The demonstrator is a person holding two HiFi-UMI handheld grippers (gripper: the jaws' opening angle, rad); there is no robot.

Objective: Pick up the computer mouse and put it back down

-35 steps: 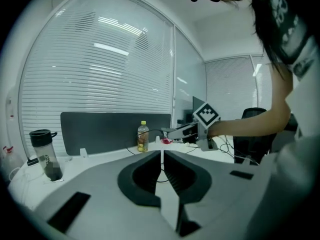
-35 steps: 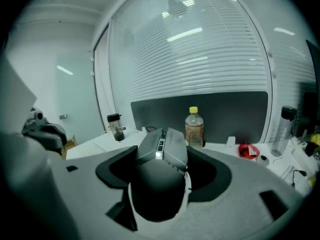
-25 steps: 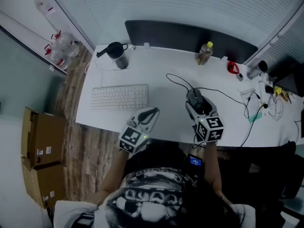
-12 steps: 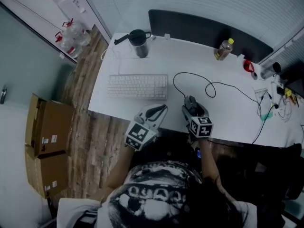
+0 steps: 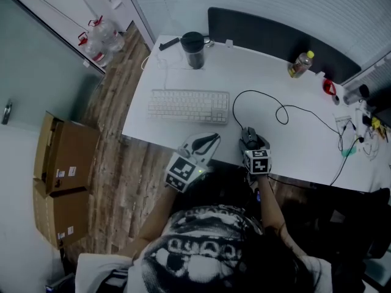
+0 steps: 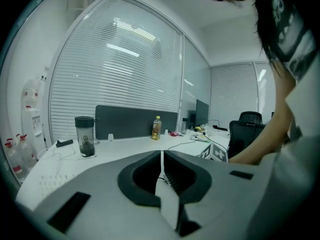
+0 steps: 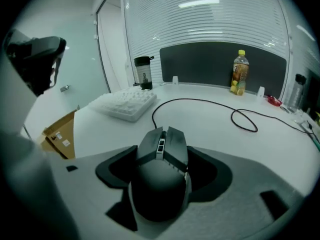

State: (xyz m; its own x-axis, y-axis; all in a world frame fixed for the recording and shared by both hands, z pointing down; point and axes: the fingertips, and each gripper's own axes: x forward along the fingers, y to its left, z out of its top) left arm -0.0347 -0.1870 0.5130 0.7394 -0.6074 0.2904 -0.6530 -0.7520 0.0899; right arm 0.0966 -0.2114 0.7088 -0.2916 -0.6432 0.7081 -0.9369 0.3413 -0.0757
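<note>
The right tool (image 7: 162, 170) is clamping the computer mouse (image 7: 161, 181) from both sides, one jaw pressing against each flank of its body. The mouse's long axis is lying in line with the jaws. Its button end is pointing away from the person, toward the dark divider panel (image 7: 220, 61) along the far edge of the surface (image 7: 210, 121), while its rounded back is facing the camera.

The mouse is showing a dark, glossy, humped shell. Two angular buttons are splitting at the front around a paler scroll wheel. A thin black cable (image 7: 200, 103) is running from its nose and curling into a loop further out on the surface.

In the head view the mouse is sitting close to the near edge of the surface, right of the white keyboard (image 5: 189, 105). Whether it is touching the surface or hanging just above it cannot be told.

The left tool (image 6: 161, 160) is holding its jaws together with nothing between them. It is hovering at the near edge, left of the right tool and apart from it.

A dark-lidded tumbler (image 5: 194, 49) and a yellow-capped bottle (image 5: 299, 64) are standing near the divider.
</note>
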